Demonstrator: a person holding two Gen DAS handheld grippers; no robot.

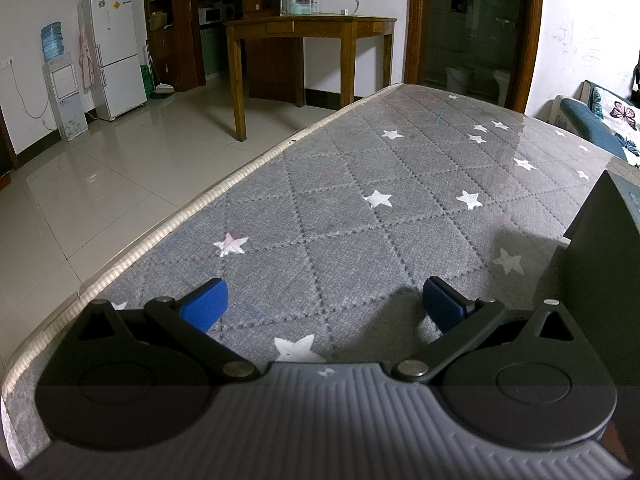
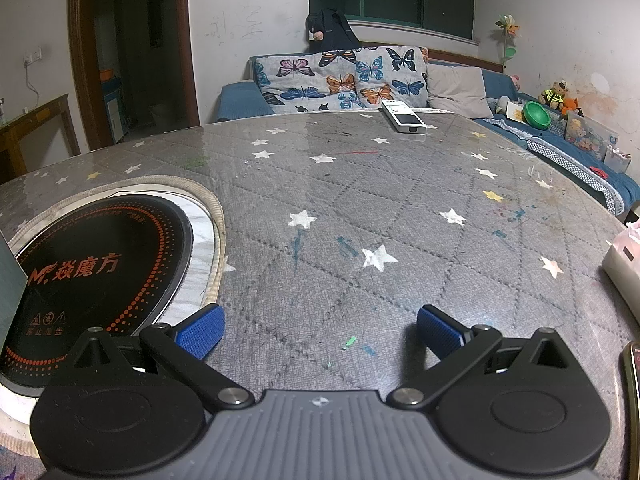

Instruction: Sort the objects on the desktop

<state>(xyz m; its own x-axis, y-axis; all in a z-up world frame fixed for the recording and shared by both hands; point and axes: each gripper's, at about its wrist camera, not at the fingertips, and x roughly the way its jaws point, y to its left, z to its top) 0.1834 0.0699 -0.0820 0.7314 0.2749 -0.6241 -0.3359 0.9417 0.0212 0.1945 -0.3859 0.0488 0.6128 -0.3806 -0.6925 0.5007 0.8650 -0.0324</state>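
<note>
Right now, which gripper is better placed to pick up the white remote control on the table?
The right gripper, probably. It is open, and the white remote control lies ahead of it at the far table edge. The left gripper, also open, sees only bare cloth and a dark box.

Round table (image 2: 400, 200) under grey star-quilted cover; upon it a white remote (image 2: 403, 117), inset induction hob (image 2: 100, 264), tissue box (image 2: 624, 264), dark box (image 1: 600, 264).

White fridge (image 1: 114, 52), wooden side table (image 1: 310, 26), butterfly-print sofa (image 2: 340, 76).
</note>
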